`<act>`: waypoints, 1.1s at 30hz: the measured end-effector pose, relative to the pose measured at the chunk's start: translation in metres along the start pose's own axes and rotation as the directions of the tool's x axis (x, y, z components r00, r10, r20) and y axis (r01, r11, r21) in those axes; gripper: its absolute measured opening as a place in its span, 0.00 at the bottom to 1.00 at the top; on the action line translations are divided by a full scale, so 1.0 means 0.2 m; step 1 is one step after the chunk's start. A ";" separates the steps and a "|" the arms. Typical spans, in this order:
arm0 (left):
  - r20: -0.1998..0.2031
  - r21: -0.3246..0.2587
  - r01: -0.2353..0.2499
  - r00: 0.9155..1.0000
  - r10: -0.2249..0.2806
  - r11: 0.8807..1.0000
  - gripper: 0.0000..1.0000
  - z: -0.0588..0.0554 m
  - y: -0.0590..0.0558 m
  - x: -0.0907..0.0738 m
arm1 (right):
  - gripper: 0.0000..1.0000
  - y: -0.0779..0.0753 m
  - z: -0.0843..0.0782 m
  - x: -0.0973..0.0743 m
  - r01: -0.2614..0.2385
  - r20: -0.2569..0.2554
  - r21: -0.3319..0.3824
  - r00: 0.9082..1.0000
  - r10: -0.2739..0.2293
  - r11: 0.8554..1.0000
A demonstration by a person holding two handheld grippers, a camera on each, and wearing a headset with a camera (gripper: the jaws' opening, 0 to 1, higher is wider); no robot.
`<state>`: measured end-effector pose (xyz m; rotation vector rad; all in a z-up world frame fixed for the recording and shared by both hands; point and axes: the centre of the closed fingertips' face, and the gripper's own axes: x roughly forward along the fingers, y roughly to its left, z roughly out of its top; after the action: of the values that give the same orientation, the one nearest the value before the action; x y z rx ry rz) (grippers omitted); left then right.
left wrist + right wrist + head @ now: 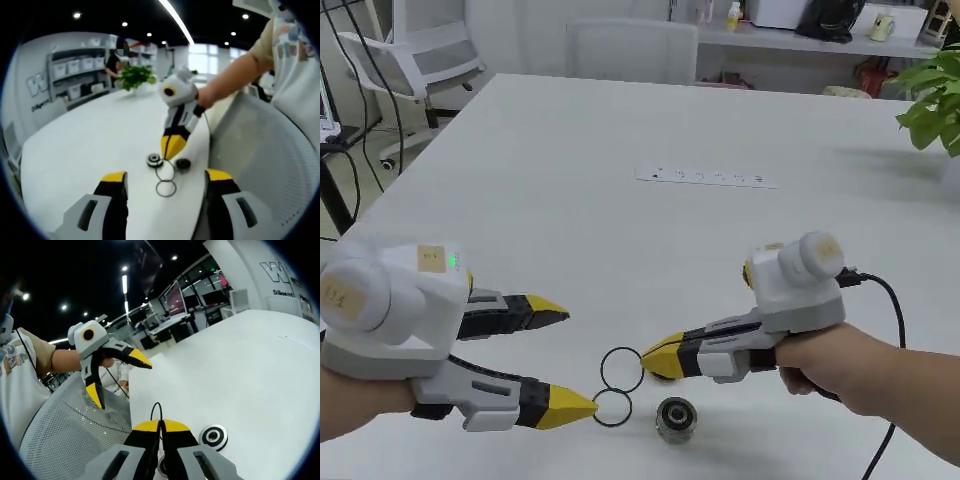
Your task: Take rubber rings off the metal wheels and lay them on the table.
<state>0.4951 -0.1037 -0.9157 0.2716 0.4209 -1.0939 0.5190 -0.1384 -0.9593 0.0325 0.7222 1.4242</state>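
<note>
Rubber ring (602,366): clenched in right gripper (648,357) fingers, extending toward left gripper (581,361).
Left fingers: released, beside 2nd ring (629,410).

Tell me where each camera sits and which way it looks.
Head view: on the person's head, looking forward and down at the table; shows left gripper, right gripper and right hand.
Left gripper view: on the left gripper, looking along its open jaws at the right gripper; the right arm shows.
Right gripper view: on the right gripper, looking along its jaws, shut on a rubber ring, toward the left gripper; the left arm shows.
Shared: head and left gripper views show both rubber rings.
</note>
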 end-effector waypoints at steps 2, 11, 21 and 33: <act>0.004 -0.006 -0.005 1.000 0.005 1.000 0.63 -0.01 0.00 -0.01 | 0.00 0.00 -0.02 0.02 -0.001 -0.016 0.004 1.000 0.001 1.000; 0.002 -0.025 -0.020 1.000 0.020 0.999 0.65 -0.04 0.01 -0.04 | 0.00 -0.03 -0.11 0.10 0.017 -0.089 0.035 0.996 -0.014 0.999; -0.008 -0.044 -0.028 1.000 0.027 0.999 0.65 -0.08 0.02 -0.05 | 0.00 -0.08 -0.16 0.12 0.065 -0.124 0.047 0.991 -0.059 0.997; -0.018 -0.051 -0.017 1.000 0.016 0.999 0.65 -0.10 0.01 -0.03 | 0.02 -0.11 -0.20 0.12 0.099 -0.147 0.021 0.985 -0.095 0.995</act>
<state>0.4908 -0.0895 -0.9299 0.2394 0.4609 -1.0642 0.5195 -0.1364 -1.0102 -0.0850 0.8528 1.3326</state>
